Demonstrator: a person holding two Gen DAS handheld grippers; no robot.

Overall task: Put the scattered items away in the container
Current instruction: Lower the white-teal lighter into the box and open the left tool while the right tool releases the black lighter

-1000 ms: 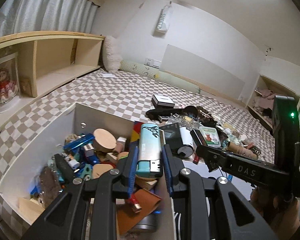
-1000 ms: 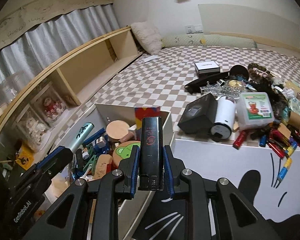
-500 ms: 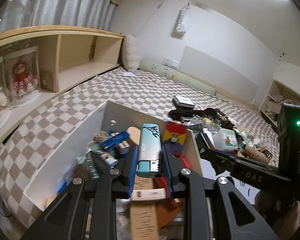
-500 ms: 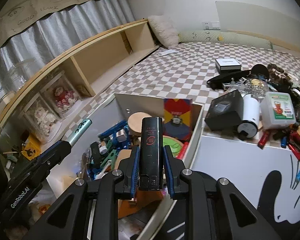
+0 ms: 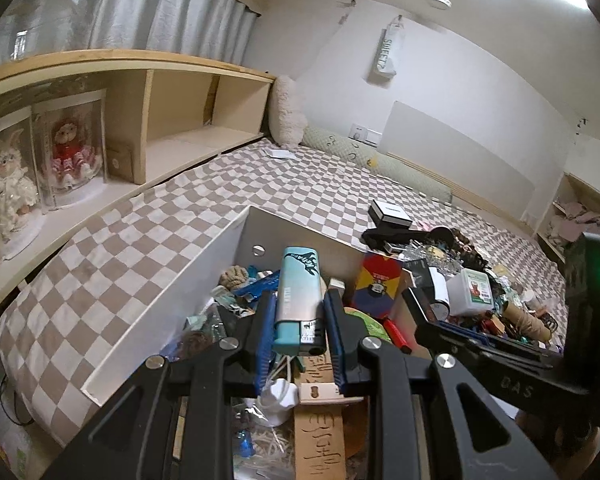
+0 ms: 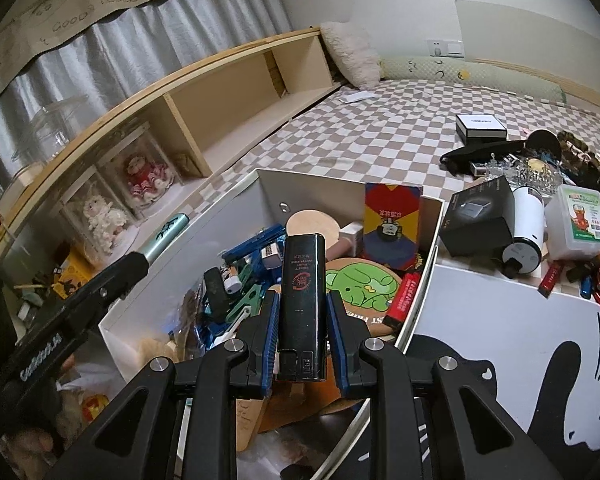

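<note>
Teal and black, our two lighters stand clamped upright, one per hand: the teal lighter in the left gripper jaws, the black lighter in the right gripper jaws. Both hang over the one white box, which lies directly below us, the scattered pile to its right.

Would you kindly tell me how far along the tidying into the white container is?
Partly done. The white container already holds many items. In hand: the left gripper clamps a light blue lighter and the right gripper a black lighter, both over the container. Left: the pile on the checkered bed.
</note>
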